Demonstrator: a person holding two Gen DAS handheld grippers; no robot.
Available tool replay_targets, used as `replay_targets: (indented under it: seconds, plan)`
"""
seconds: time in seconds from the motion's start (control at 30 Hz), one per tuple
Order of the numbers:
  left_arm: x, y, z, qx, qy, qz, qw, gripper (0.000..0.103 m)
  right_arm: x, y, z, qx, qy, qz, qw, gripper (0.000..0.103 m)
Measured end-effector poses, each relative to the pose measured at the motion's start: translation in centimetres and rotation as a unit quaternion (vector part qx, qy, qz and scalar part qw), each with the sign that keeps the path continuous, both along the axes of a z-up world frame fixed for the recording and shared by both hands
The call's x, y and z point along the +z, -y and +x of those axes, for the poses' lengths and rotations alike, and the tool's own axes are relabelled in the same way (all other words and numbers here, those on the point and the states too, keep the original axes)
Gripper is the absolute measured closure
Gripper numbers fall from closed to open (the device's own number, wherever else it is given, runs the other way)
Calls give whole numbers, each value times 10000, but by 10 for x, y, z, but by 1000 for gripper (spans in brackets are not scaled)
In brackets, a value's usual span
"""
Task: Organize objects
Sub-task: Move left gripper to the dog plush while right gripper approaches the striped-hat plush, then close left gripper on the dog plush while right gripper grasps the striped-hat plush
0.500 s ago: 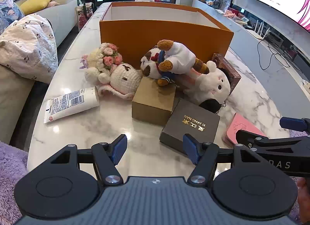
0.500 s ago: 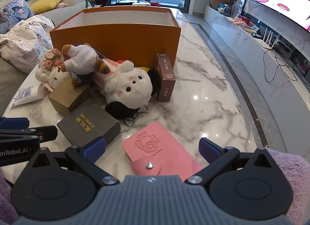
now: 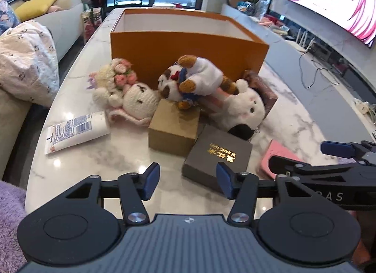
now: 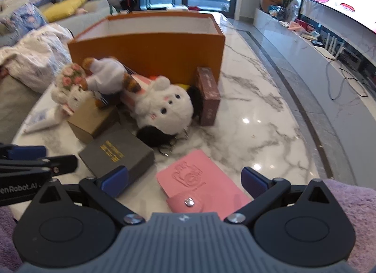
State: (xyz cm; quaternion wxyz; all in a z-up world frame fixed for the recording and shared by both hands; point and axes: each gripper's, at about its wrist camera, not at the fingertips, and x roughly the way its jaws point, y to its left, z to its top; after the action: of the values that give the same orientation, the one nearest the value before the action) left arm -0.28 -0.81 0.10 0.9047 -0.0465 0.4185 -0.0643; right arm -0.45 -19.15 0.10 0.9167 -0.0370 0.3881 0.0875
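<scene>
On the marble table (image 3: 77,162) an open orange box (image 3: 188,59) stands behind a heap of plush toys (image 3: 244,108), a dark grey box (image 4: 117,153) and a pink card wallet (image 4: 199,179). The right gripper (image 4: 184,181) hovers wide open over the wallet; the left gripper (image 3: 188,180), jaws part-open, seems empty.
</scene>
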Motion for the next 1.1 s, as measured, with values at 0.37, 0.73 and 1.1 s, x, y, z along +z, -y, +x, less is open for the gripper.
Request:
replay_targets:
  seconds: [0.37, 0.73, 1.1]
  plan:
    - [11, -9, 14, -53, 196, -180, 9996, 57, 6, -6, 22, 491, 57, 196, 9986, 39]
    - [28, -11, 50, -86, 291, -329, 9990, 49, 13, -29, 62, 1235, 202, -416, 9913, 34]
    - [33, -6, 109, 360, -212, -876, 9953, 35, 18, -30, 100, 1410, 24, -528, 9886, 45]
